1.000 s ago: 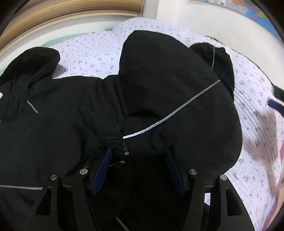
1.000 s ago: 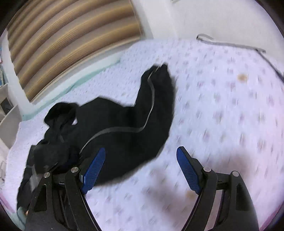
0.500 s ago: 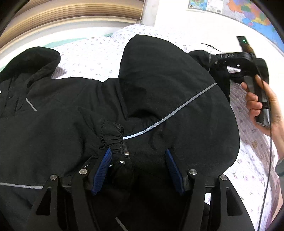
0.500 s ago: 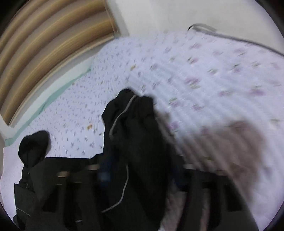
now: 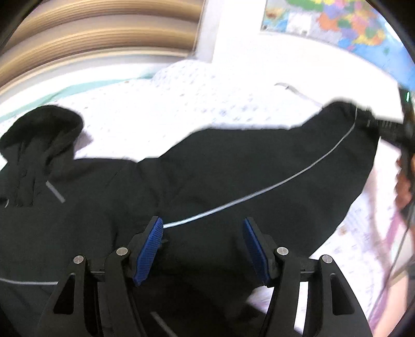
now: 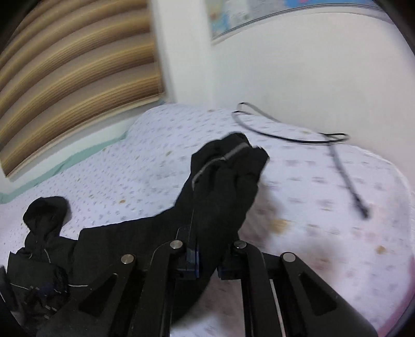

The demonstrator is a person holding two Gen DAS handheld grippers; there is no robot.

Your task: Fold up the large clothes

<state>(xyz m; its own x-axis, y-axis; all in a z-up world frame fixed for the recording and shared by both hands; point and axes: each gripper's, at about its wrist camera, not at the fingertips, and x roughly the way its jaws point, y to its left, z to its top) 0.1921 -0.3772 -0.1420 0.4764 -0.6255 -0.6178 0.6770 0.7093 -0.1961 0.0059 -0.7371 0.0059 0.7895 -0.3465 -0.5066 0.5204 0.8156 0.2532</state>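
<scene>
Black jacket (image 5: 207,181) lies spread on the bed (image 5: 181,103), on a white quilt with a small floral print; hood (image 5: 41,129) to the far left, one sleeve (image 6: 220,186) drawn out to the right.

Right gripper (image 6: 205,259): jaws have just closed, now pinched tight on the sleeve near its cuff, which stands up past the fingertips. In the left wrist view this gripper shows at the far right edge, blurred, at the sleeve end, with a hand (image 5: 404,186) behind it.

Left gripper (image 5: 202,248): jaws moderately wide, hovering over the jacket body; no cloth between the blue pads (image 5: 149,248) as far as can be seen. Grey reflective piping (image 5: 259,194) runs from near the left pad along the sleeve.

Risks, as judged:
- The grip takes a thick bunch of slick fabric; a fast pull could let it slip out.
- With the left gripper holding nothing, the body may drag along with the sleeve and the fold line wander.

Surroundings: a dark cable (image 6: 298,137) lies on the quilt at the far right, close to the sleeve end, and could snag. Slatted blind (image 6: 77,64) and a wall map (image 5: 337,23) behind the bed, out of the way.
</scene>
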